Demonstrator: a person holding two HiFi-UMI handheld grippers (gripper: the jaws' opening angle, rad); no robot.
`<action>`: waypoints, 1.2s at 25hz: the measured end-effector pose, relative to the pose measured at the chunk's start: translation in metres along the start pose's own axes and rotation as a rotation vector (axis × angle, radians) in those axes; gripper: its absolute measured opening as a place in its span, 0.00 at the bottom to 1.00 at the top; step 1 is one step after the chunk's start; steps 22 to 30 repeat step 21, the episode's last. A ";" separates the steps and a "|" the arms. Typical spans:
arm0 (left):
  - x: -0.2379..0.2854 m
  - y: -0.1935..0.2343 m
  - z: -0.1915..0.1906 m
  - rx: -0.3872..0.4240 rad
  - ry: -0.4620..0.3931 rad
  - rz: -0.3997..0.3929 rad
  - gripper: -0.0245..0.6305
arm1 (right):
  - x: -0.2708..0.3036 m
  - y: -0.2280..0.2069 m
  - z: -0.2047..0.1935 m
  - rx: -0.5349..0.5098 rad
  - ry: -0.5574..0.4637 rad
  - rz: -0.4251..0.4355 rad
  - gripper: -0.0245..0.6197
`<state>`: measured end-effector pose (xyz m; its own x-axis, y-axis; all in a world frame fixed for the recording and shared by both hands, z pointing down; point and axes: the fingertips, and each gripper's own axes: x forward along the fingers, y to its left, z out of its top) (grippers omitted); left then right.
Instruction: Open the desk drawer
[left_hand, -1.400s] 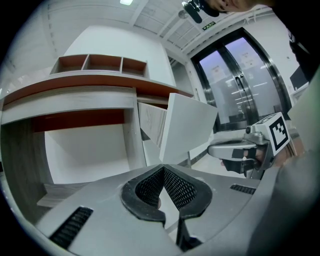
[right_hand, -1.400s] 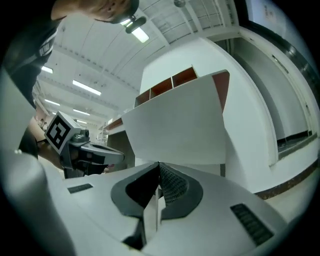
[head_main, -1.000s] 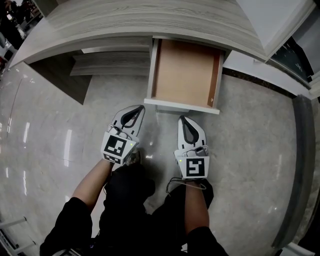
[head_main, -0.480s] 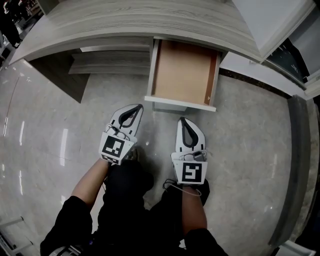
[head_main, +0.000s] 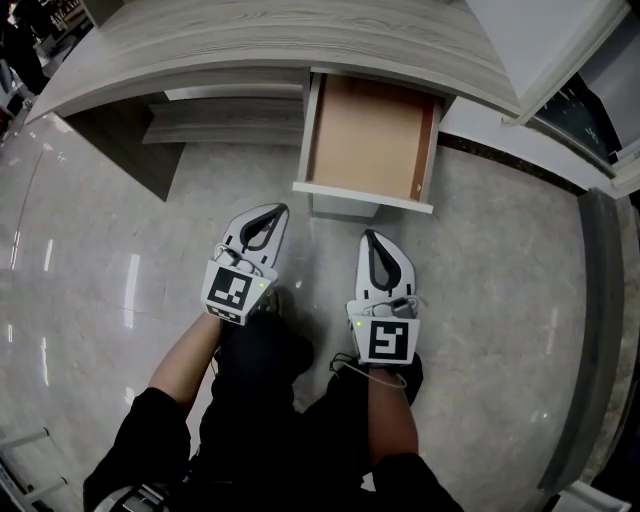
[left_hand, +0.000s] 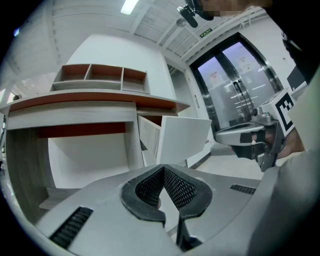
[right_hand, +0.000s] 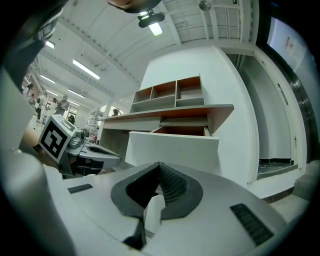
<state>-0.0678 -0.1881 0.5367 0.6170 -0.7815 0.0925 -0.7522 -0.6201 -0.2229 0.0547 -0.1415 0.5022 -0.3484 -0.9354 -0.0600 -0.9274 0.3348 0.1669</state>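
Note:
The desk drawer (head_main: 362, 198) stands pulled out from under the grey wood desk top (head_main: 300, 40); its tan inside is bare. My left gripper (head_main: 277, 210) hangs just short of the drawer's white front, left of its middle, shut with nothing in it. My right gripper (head_main: 368, 236) is beside it, a little further back, also shut and holding nothing. In the left gripper view the left gripper (left_hand: 162, 169) points at the drawer's (left_hand: 182, 140) white side and front, with the right gripper (left_hand: 250, 140) at the right. The right gripper view has the right gripper (right_hand: 160, 165) facing the drawer front (right_hand: 172, 150).
A low shelf (head_main: 220, 125) sits under the desk to the left of the drawer. A white cabinet side (head_main: 540, 50) stands at the right. The floor (head_main: 100, 260) is glossy marble. Open cubbies (right_hand: 172, 95) top the desk. Glass doors (left_hand: 235, 85) lie off to the right.
Both grippers have edged slightly back from the drawer front. Their jaws stay shut and the drawer stays pulled out as before.

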 end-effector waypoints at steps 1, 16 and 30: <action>0.000 -0.001 0.000 0.001 -0.001 0.000 0.04 | 0.001 0.000 0.000 -0.002 0.000 -0.001 0.05; 0.000 -0.005 0.001 -0.016 -0.008 0.004 0.04 | 0.002 0.000 -0.001 0.004 -0.007 -0.011 0.05; 0.000 -0.009 0.002 -0.016 -0.007 -0.003 0.04 | -0.001 -0.002 -0.002 0.015 -0.004 -0.018 0.05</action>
